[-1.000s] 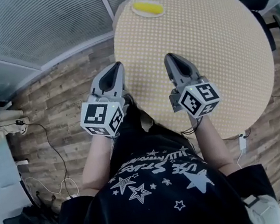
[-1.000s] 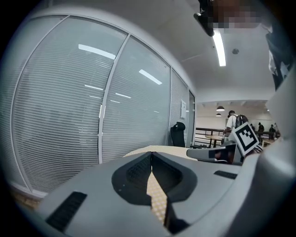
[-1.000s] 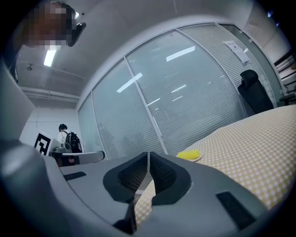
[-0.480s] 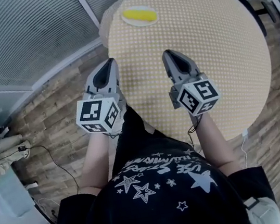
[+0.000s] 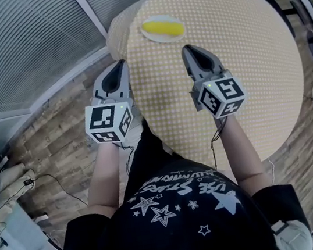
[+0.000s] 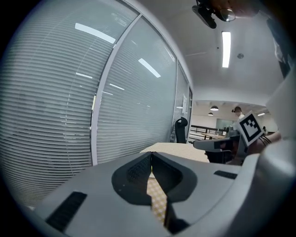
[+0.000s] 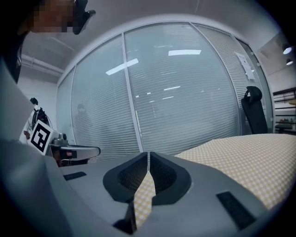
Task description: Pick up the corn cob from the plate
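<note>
Two grippers were held out side by side, and neither looked ready to take anything. The left gripper (image 5: 119, 68) hung at the edge of the table (image 5: 242, 72), its jaws pressed together with nothing between them. Ahead of it and off to its right lay the corn cob (image 5: 163, 28), lengthwise on its plate (image 5: 145, 29) and untouched. The cob sat nearer the right gripper (image 5: 189, 50), just ahead of that tip and a little to its left. That gripper's jaws were closed tight on nothing too.

The trouble I could foresee was simple. If either gripper reached the cob without spreading first, the blunt tip would shove it. A rounded cob on a shallow plate would likely roll off. The plate also lay close to the table's far-left edge (not much margin there), so a hard nudge might slide it on the cloth (image 5: 259, 28).

The cob was smooth, bright yellow and cylindrical, and the plate pale, round and low-rimmed. The cloth showed a fine yellow-and-white check, draped softly over the round top. The grey jaws tapered to points, with ribbed inner pads.
</note>
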### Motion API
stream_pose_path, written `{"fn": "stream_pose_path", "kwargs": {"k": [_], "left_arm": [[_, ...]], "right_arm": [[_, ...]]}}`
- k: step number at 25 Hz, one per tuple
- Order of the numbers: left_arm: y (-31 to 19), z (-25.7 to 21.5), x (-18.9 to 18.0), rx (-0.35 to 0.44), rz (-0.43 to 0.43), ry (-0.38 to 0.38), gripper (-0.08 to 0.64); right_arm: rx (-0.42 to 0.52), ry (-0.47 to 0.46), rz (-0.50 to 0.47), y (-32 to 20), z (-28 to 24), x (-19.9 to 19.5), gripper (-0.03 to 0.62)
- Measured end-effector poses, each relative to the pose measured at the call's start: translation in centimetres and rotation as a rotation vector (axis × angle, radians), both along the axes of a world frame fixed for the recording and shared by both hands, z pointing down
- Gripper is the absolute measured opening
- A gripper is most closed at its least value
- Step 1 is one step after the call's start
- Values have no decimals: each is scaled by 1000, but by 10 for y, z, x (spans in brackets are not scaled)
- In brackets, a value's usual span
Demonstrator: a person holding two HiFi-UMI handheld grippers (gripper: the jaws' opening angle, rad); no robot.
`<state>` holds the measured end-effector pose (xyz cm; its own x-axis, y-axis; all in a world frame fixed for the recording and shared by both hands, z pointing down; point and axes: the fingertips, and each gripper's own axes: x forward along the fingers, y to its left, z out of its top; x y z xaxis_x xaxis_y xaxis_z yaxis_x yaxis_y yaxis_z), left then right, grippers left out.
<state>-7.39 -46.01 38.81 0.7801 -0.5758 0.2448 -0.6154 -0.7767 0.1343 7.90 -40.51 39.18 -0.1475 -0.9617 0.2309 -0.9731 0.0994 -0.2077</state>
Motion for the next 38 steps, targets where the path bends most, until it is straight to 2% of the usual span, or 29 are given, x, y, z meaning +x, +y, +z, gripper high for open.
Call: {"fn": "stream_pose_path", "kwargs": {"k": [8,17,20,28,33,38], "left_arm": [[-55,18,-2,-11,-1,-19,6],[-85,31,5,-33,15,-14,6],[-93,38,7,-46,13,-16,6],[-114,59,-2,-87,-9,-17,6],[-118,71,-3,-117,-8,-19,6],[-117,76,8,-130,0,-23,6]], "right_arm": [[-94,131,-23,-55,27,11,34],[-286,319,-192,-103,68,15,41],[-354,354,-271,-114,85,11,147],[-510,455,-445,-132,129,-3,267],[-603,510,-496,-140,150,4,300],[-638,550,-566,-147,162,16,301]]}}
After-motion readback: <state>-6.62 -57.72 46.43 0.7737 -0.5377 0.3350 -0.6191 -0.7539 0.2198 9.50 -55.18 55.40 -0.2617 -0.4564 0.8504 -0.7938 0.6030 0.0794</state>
